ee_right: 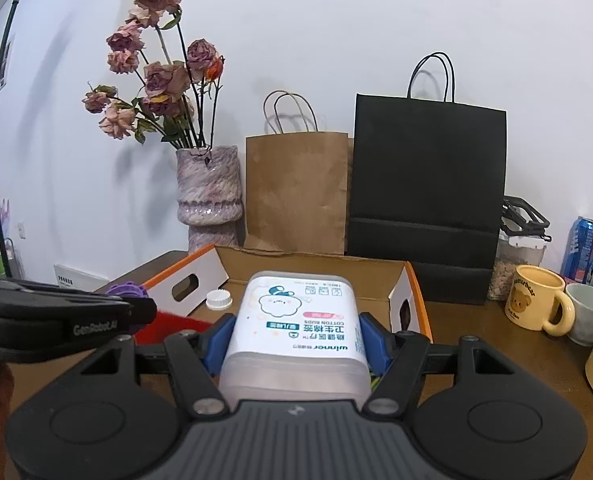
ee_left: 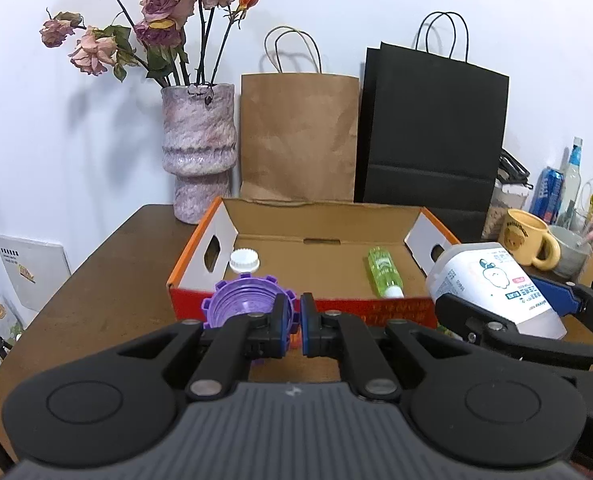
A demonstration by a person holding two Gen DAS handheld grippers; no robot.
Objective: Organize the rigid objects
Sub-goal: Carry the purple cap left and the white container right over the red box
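On the brown wooden table stands an open cardboard box with orange rims. At its left end lies a white ribbed screw cap; toward its right, a small green bottle lies on its side. The left gripper hovers at the box's near wall, jaws nearly closed, pinching the rim of a purple toothed plastic lid. To the right, the right gripper holds its blue-padded jaws wide and clamped on a white translucent cotton-bud container with a cartoon label, held above the box's near right corner. A yellow bear mug stands far right.
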